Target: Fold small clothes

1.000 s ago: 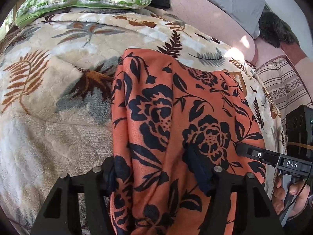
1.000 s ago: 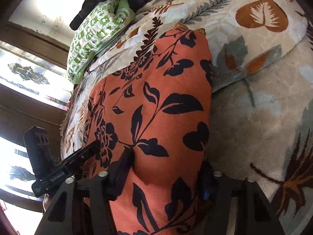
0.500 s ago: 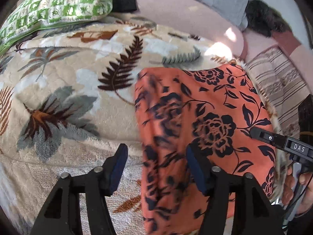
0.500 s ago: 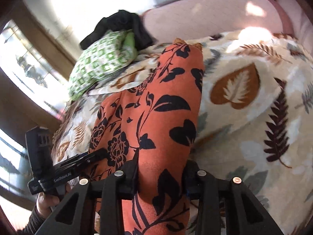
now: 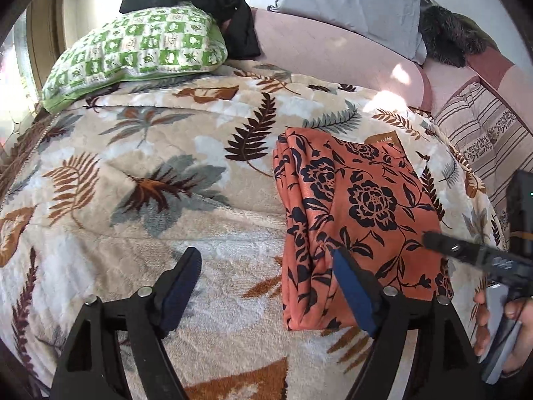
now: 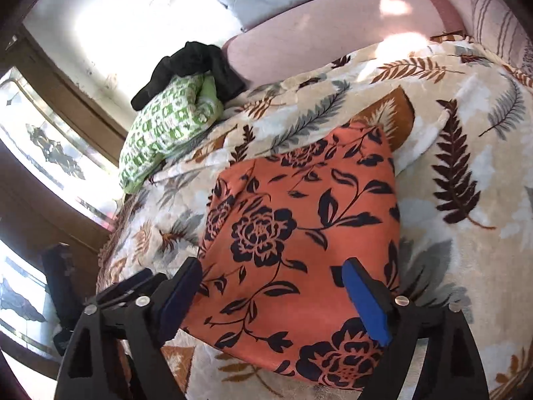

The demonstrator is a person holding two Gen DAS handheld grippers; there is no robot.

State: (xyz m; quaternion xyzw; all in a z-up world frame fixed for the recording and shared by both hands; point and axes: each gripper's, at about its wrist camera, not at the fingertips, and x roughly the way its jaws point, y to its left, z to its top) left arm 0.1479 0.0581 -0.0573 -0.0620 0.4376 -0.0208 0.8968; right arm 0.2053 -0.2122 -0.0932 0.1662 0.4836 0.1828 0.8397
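An orange garment with dark floral print (image 5: 353,220) lies folded into a rectangle on the leaf-patterned blanket (image 5: 150,183). My left gripper (image 5: 266,263) is open and empty, just to the left of the garment's near corner; its right finger touches the cloth edge. In the right wrist view the garment (image 6: 299,243) lies flat. My right gripper (image 6: 271,276) is open above its near part, holding nothing. The right gripper's body also shows in the left wrist view (image 5: 479,256).
A green checked pillow (image 5: 140,50) with a black cloth (image 5: 213,6) on it lies at the back left. A grey pillow (image 5: 349,0) and a dark furry thing (image 5: 449,40) rest on the pink headboard. A striped cushion (image 5: 483,133) is at right.
Both grippers have let go of the orange garment and opened. The garment now lies folded shorter on the blanket. Both grippers have drawn back from it.
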